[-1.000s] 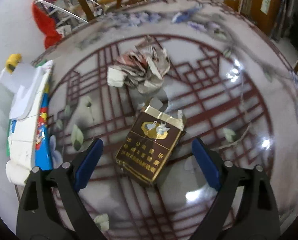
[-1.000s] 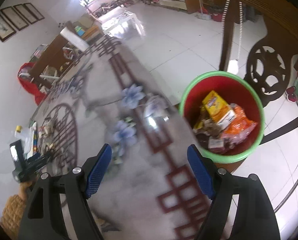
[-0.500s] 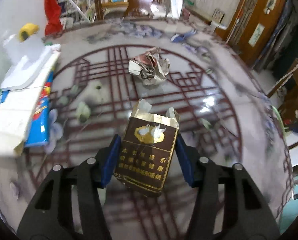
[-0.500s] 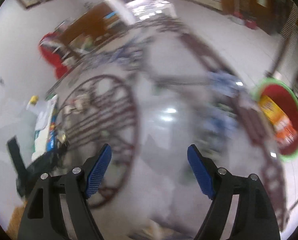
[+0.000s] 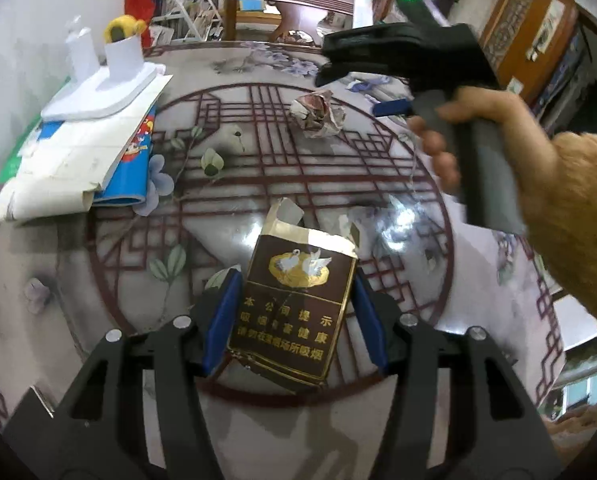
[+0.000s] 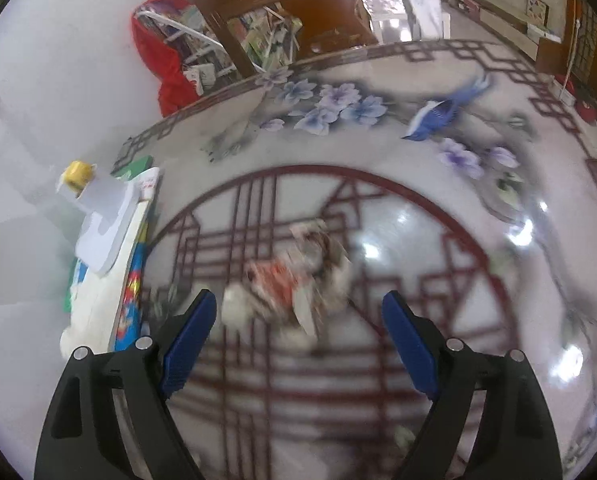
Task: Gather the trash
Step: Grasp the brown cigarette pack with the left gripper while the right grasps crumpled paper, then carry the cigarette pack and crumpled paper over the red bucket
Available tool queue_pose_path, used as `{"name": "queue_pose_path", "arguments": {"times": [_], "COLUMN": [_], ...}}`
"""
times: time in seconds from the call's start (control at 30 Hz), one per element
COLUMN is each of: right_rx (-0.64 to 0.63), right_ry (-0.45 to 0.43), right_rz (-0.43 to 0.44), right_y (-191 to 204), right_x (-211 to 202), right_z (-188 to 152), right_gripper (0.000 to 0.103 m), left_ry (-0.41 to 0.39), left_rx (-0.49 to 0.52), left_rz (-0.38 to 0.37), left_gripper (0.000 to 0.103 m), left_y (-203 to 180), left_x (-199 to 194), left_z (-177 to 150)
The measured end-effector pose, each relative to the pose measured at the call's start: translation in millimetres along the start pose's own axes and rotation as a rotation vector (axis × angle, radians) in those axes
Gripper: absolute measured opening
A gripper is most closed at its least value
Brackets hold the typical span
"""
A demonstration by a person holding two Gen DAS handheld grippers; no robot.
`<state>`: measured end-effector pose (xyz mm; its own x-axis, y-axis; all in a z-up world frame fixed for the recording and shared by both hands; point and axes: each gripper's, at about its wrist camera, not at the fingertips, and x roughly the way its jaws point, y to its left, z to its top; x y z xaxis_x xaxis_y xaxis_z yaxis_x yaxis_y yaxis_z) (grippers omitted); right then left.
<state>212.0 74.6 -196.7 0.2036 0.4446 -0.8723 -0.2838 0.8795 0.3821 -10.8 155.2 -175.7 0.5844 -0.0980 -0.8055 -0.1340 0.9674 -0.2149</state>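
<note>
Gripping the brown cigarette pack, printed with two swans and gold Chinese characters, our left gripper clamps it at lower centre; our right gripper, jaws opening, frames the blurred crumpled paper.

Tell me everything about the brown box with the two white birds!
The brown box is a small cardboard pack with gold edging, a gold oval holding two white swans, and gold Chinese writing. Its top is torn open, with ragged pale flaps sticking up. The left gripper is shut on its two sides, above the patterned table.
</note>
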Motion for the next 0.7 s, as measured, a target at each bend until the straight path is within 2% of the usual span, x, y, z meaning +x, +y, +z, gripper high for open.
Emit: {"name": "queue_pose_path", "arguments": {"times": [0.17, 0.27, 0.3, 0.5, 0.7], "right_rx": [0.051, 0.026, 0.02, -0.079, -0.112], "right_ry": [0.116, 0.117, 0.107, -0.012, -0.111], "right_rz": [-0.021, -0.03, -0.018, -0.02, -0.022], "right_y": [2, -1, -1, 1, -18], "right_x": [45, 46, 42, -31, -119], "right_z": [11, 8, 7, -12, -62], "right_gripper": [0.081, 0.046, 0.039, 0.037, 0.038], "left_ry": [-0.014, -0.016, -0.016, -0.043, -0.126], "left_rx": [-0.017, -0.022, -0.021, -0.008, 0.012], "left_rz": [0.012, 0.022, 0.025, 0.023, -0.011], "left_gripper": [0.053, 0.053, 0.053, 0.053, 0.053], "left_y": [6, 10, 10, 3, -18], "left_x": [7, 8, 8, -1, -28], "left_z": [8, 11, 12, 20, 37]}}
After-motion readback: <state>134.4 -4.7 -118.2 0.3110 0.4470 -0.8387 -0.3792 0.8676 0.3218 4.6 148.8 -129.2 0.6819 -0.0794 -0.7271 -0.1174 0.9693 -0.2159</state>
